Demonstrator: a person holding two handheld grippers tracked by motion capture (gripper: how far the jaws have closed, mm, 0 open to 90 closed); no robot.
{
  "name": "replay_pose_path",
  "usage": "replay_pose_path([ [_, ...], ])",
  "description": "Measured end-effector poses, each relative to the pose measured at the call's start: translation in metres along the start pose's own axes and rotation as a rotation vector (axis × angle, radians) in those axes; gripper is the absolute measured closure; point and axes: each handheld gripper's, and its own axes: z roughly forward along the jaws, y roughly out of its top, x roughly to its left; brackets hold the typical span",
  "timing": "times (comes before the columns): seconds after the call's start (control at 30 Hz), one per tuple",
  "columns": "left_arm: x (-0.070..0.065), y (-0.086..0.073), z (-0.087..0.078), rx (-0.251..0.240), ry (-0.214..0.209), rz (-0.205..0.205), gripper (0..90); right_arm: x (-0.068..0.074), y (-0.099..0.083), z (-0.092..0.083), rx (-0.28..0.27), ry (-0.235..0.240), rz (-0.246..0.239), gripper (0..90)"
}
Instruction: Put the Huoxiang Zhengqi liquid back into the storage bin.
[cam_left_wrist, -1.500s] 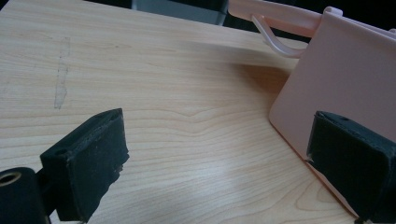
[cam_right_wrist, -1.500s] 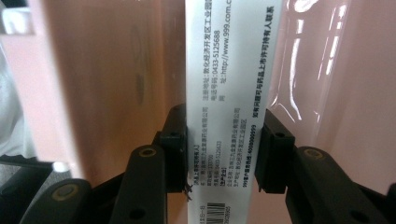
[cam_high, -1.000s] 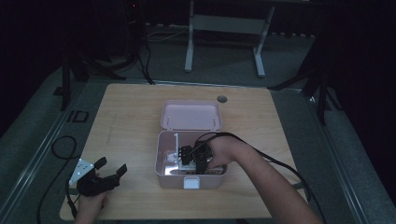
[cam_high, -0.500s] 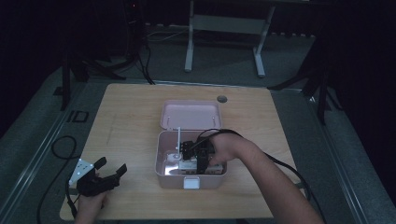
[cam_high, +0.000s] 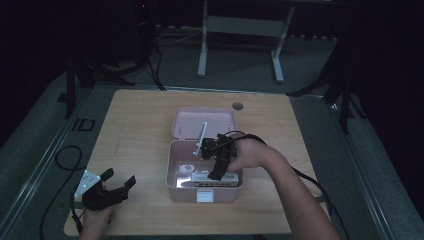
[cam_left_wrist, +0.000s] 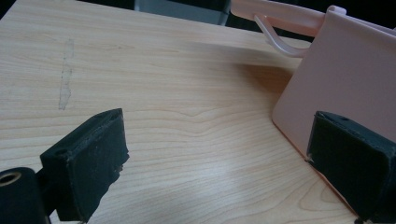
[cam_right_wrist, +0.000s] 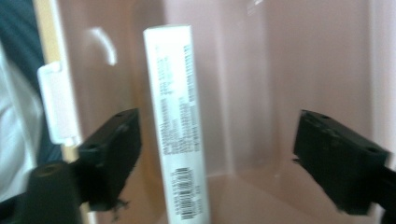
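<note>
One pink plastic box (cam_high: 203, 172) sits open near the middle of a light wooden table (cam_high: 145, 130), its lid (cam_high: 203, 123) folded back flat on the far side; one white latch (cam_high: 204, 195) shows on the box's near wall. Inside the box lies one long white carton (cam_right_wrist: 176, 121) printed with small text and a barcode, resting along the near wall; in the high view it appears as a pale strip (cam_high: 212, 176), and one small round pale item (cam_high: 188, 167), too dim to identify, lies beside it toward the box's left end. One thin white stick-like piece (cam_high: 200, 138) leans from the box's far rim over the lid.

The right gripper (cam_high: 218, 162) reaches down into the box from the right, held by one hand (cam_high: 250, 155); in the right gripper view its two black jaws stand wide apart, holding nothing, with the carton just inside the left jaw and not clearly touched by it.

The left gripper (cam_high: 117, 184) rests on the table well to the left of the box, near the table's front edge, held by the other hand (cam_high: 95, 217); its two jaws are spread wide and empty, and in the left gripper view the box's pink side wall (cam_left_wrist: 350, 84) stands just behind the right-hand jaw.

One small round hole (cam_high: 237, 106) sits in the table beyond the lid.
</note>
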Motion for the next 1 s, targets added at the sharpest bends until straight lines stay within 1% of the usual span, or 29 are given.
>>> replay_pose_path([
  [0.1,0.0,0.0,0.0,0.004,-0.002,0.001,5.2,0.0,-0.006,-0.003,-0.041,-0.038,0.022,11.0],
  [0.13,0.0,0.0,0.0,0.004,-0.002,0.001,5.2,0.0,-0.008,-0.005,-0.053,-0.057,0.033,11.0],
  [0.2,0.0,0.0,0.0,0.002,-0.001,0.0,5.2,-0.001,-0.013,-0.007,-0.083,-0.063,0.058,11.0],
  [0.23,0.0,0.0,0.0,0.002,-0.001,0.0,5.2,-0.001,-0.015,-0.008,-0.096,-0.079,0.062,11.1],
  [0.3,0.0,0.0,0.0,0.002,0.0,0.0,5.2,-0.001,-0.02,-0.01,-0.128,-0.074,0.081,11.1],
  [0.4,0.0,0.0,0.0,0.003,-0.001,-0.001,5.2,0.001,-0.028,-0.011,-0.171,-0.087,0.09,11.2],
  [0.47,0.0,0.0,0.0,0.004,-0.002,-0.001,5.2,0.004,-0.034,-0.013,-0.222,-0.11,0.105,11.4],
  [0.57,0.0,0.0,0.0,0.005,0.0,-0.002,5.2,0.007,-0.043,-0.017,-0.282,-0.134,0.139,11.4],
  [0.63,0.0,0.0,0.0,0.006,0.0,-0.002,5.2,0.009,-0.049,-0.019,-0.327,-0.134,0.157,11.3],
  [0.67,0.0,0.0,0.0,0.006,-0.001,-0.002,5.2,0.01,-0.053,-0.02,-0.344,-0.144,0.171,11.3],
  [0.73,0.0,0.0,0.0,0.004,-0.001,-0.001,5.2,0.011,-0.059,-0.021,-0.383,-0.136,0.19,11.3],
  [0.9,-0.001,0.0,0.0,0.006,0.0,-0.002,5.2,0.013,-0.073,-0.024,-0.456,-0.178,0.241,11.3],
  [1.0,-0.001,0.0,0.001,0.007,0.0,-0.003,5.2,0.012,-0.08,-0.024,-0.482,-0.181,0.276,11.3],
])
